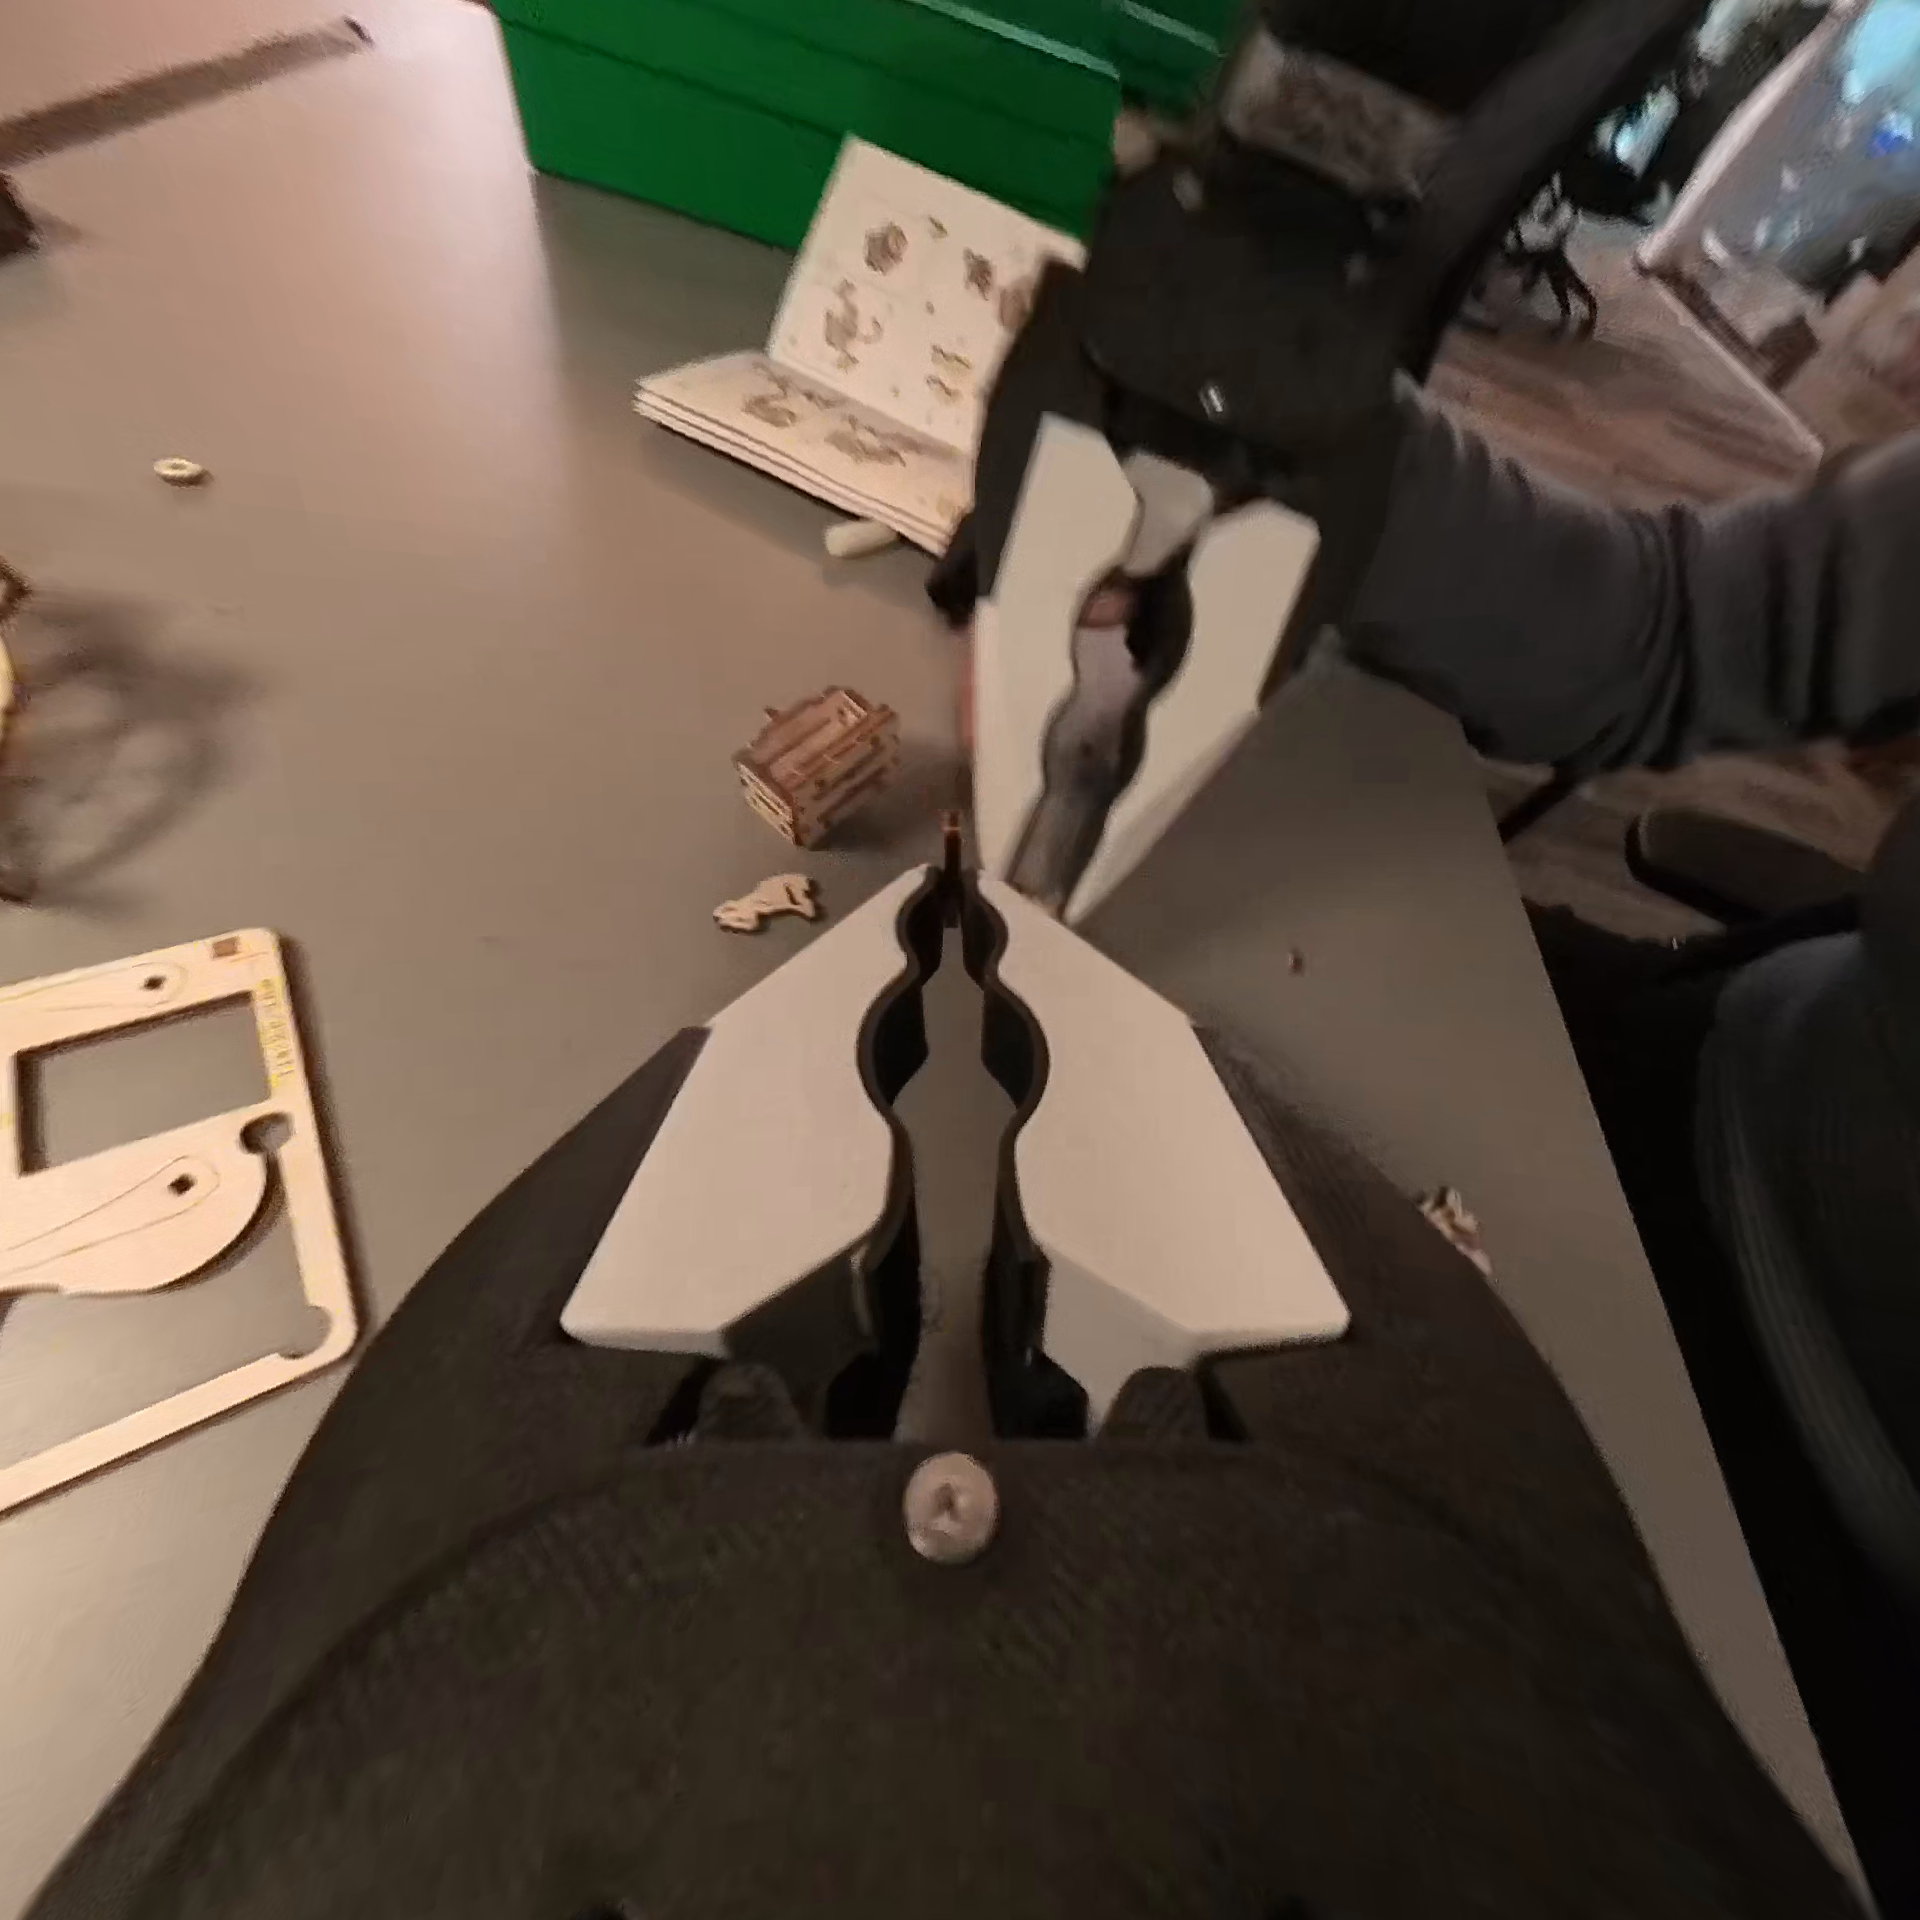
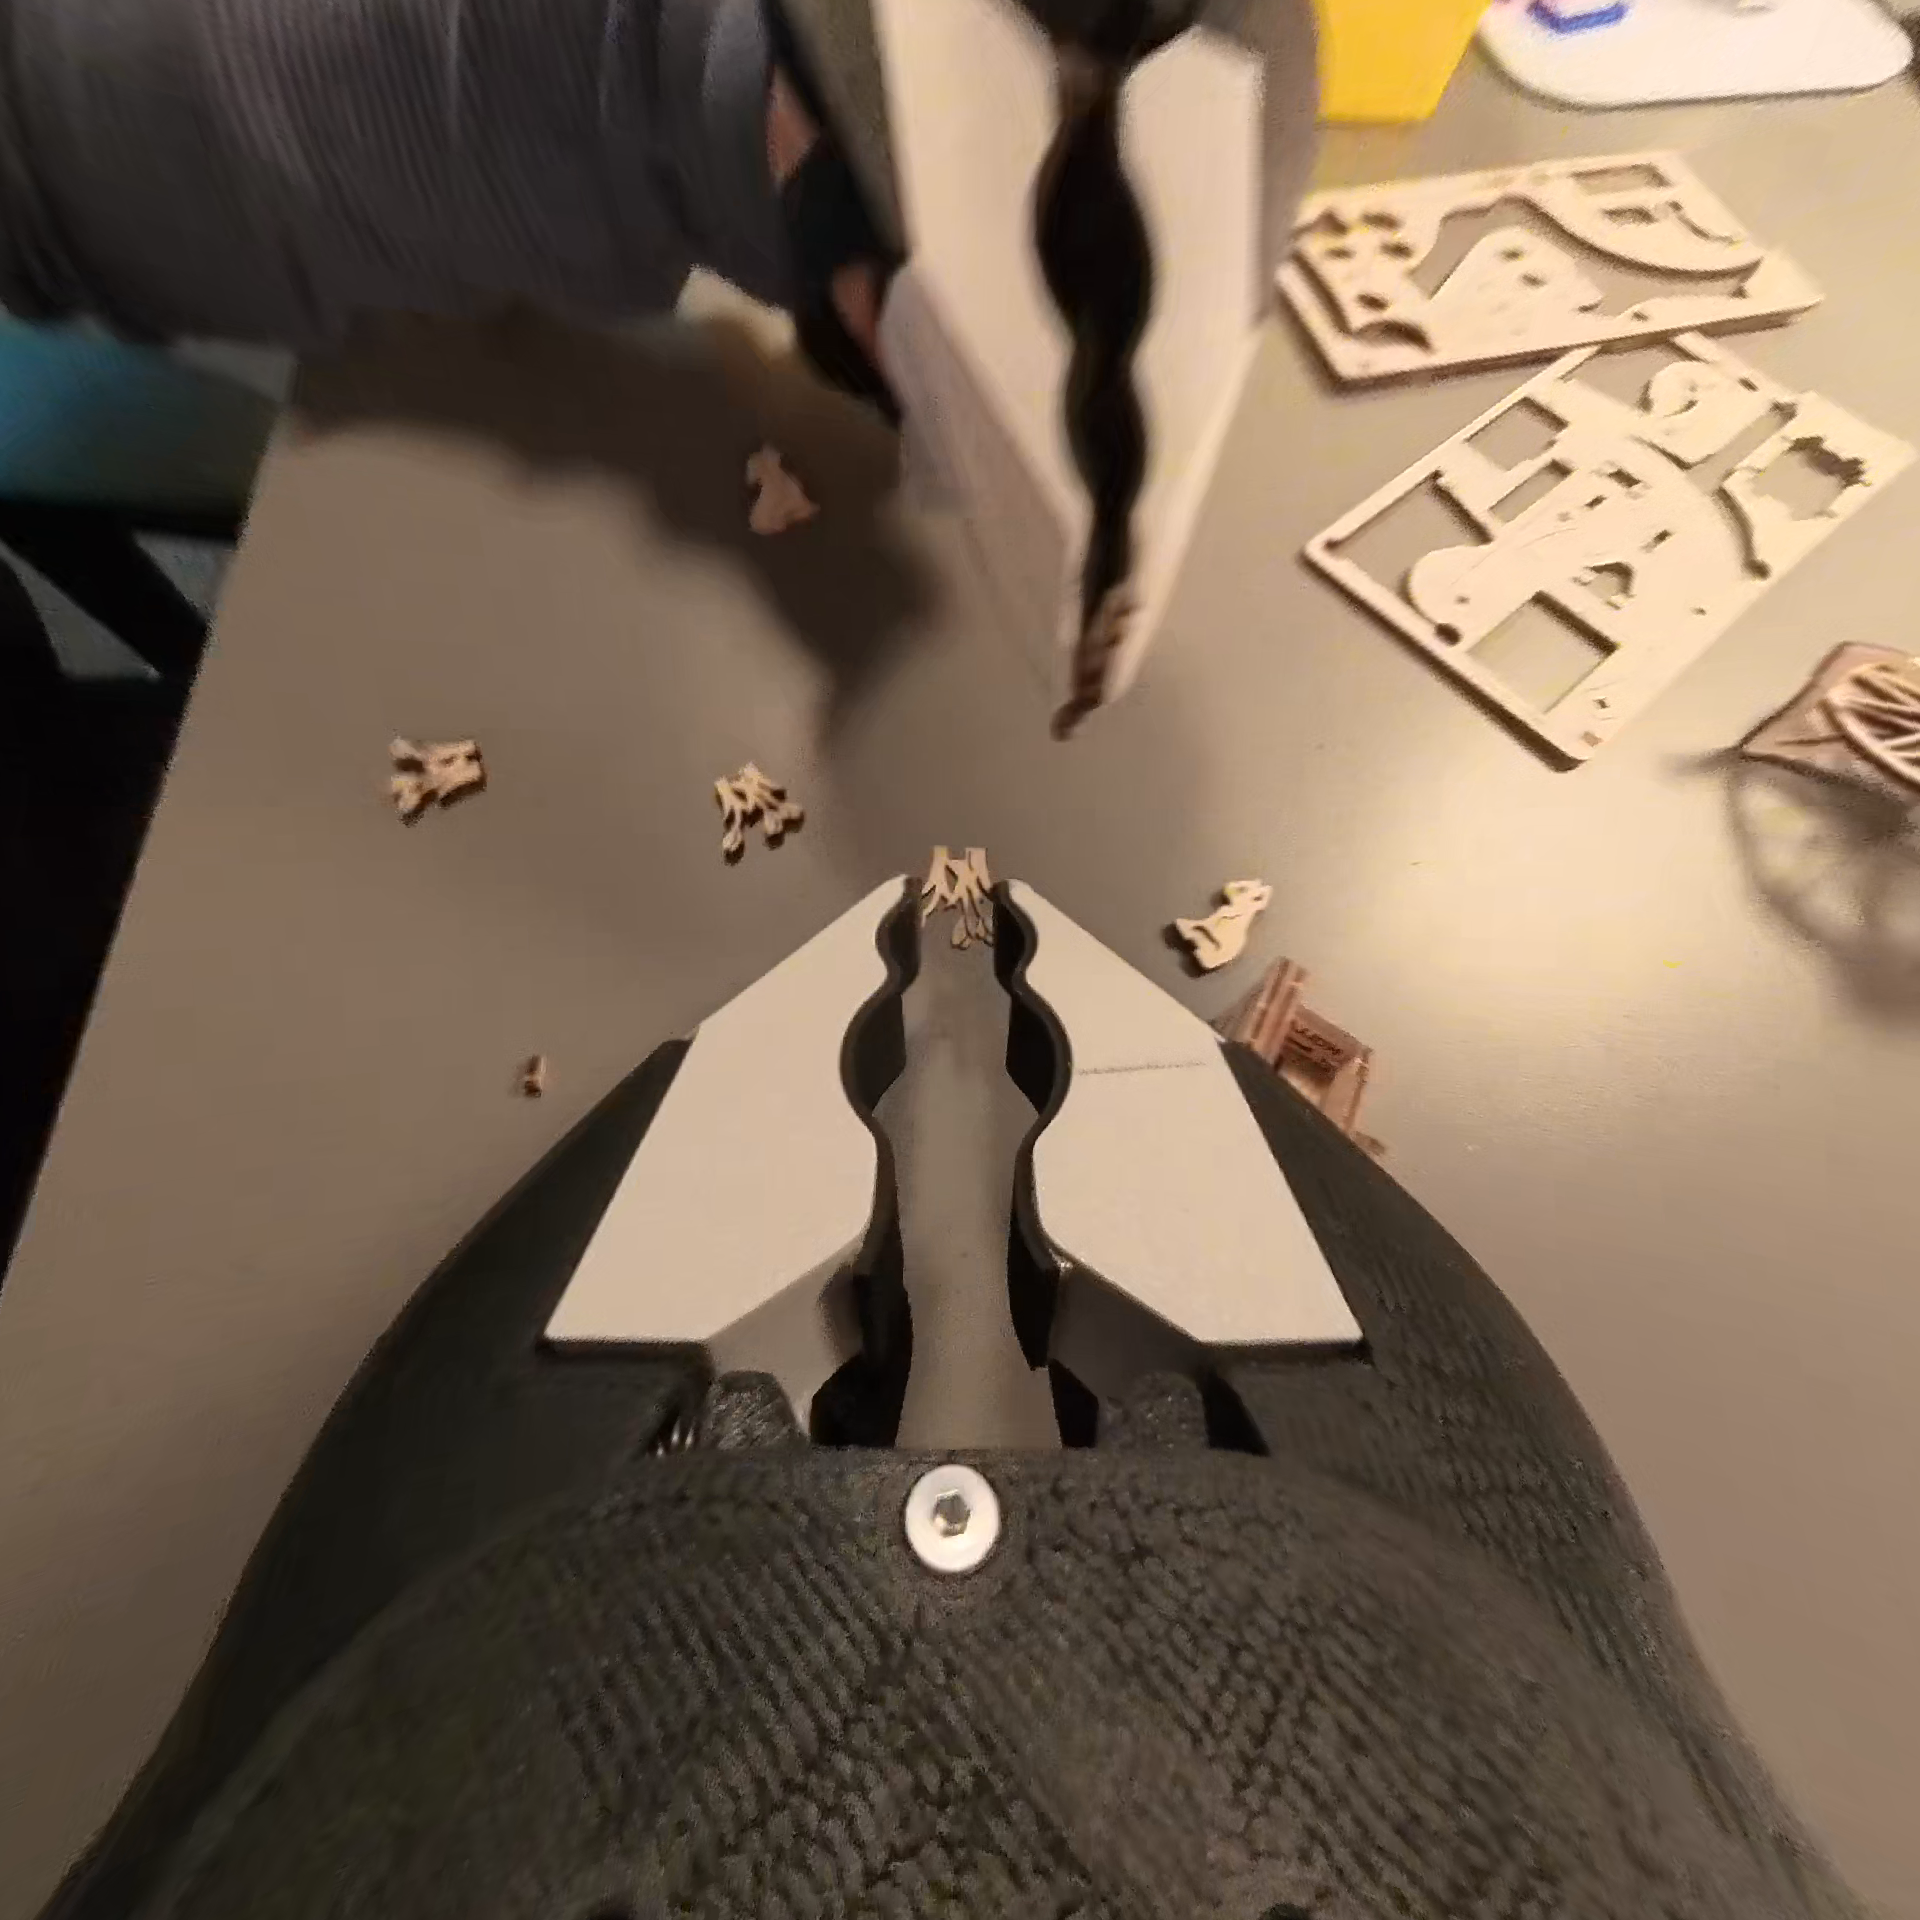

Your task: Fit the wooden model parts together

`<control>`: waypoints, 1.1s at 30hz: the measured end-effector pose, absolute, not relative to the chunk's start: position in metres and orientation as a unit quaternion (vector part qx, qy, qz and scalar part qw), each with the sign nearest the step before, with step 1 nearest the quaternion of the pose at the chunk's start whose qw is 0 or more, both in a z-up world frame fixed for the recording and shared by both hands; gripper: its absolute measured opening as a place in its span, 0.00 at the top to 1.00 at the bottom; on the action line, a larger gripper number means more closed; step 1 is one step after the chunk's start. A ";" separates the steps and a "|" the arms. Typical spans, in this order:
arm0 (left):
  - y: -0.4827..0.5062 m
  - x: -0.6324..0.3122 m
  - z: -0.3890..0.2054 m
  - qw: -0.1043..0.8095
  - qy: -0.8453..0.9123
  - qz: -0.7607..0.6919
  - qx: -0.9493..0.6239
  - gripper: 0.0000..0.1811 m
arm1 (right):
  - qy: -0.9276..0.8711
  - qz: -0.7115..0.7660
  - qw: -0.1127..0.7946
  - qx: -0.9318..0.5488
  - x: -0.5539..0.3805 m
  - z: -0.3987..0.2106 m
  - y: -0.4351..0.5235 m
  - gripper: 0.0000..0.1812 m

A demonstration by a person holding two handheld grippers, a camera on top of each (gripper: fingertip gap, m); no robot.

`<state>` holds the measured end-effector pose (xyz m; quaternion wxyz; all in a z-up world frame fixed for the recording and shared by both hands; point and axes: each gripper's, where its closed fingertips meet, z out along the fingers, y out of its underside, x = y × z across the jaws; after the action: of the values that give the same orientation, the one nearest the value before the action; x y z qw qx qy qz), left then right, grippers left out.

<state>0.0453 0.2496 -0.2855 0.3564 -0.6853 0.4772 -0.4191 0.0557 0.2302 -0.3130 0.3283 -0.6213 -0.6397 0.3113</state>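
Presently, both tongs are over the grey table [image 2: 1455, 1351]. The left gripper [image 1: 951, 878] has its fingers pinched nearly together on a thin wooden piece [image 1: 950, 840], seen edge-on and standing up from the tips. The right gripper [image 2: 961, 894] is narrowed around a small pale forked piece [image 2: 958, 906] at its tips; whether it is gripped or only lies between them on the table cannot be told.

The two tongs sit close, tips angled toward each other but apart. A small boxy wooden assembly [image 1: 818, 766] rests on the table just beyond the left tips. Loose cut-outs [image 2: 756, 810] lie scattered near the table edge. Two punched-out wooden sheets [image 2: 1600, 540] lie farther off, an open instruction booklet [image 1: 862, 343] leans against green boxes [image 1: 790, 94], and a grey sleeve [image 1: 1621, 603] reaches in behind the right tongs.
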 end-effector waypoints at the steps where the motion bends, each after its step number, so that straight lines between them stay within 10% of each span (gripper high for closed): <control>1: 0.245 0.047 -0.289 0.349 0.495 -0.412 -0.680 0.99 | -0.629 0.325 0.337 -0.621 0.056 -0.308 0.233 0.94; 33: 0.221 0.058 -0.320 0.300 0.582 -0.355 -0.667 0.99 | -0.632 0.354 0.321 -0.610 0.054 -0.307 0.224 0.94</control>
<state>0.0577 0.2207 -0.3196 0.3004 -0.6668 0.5820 -0.3555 0.0541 0.2243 -0.3074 0.3207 -0.6102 -0.6318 0.3545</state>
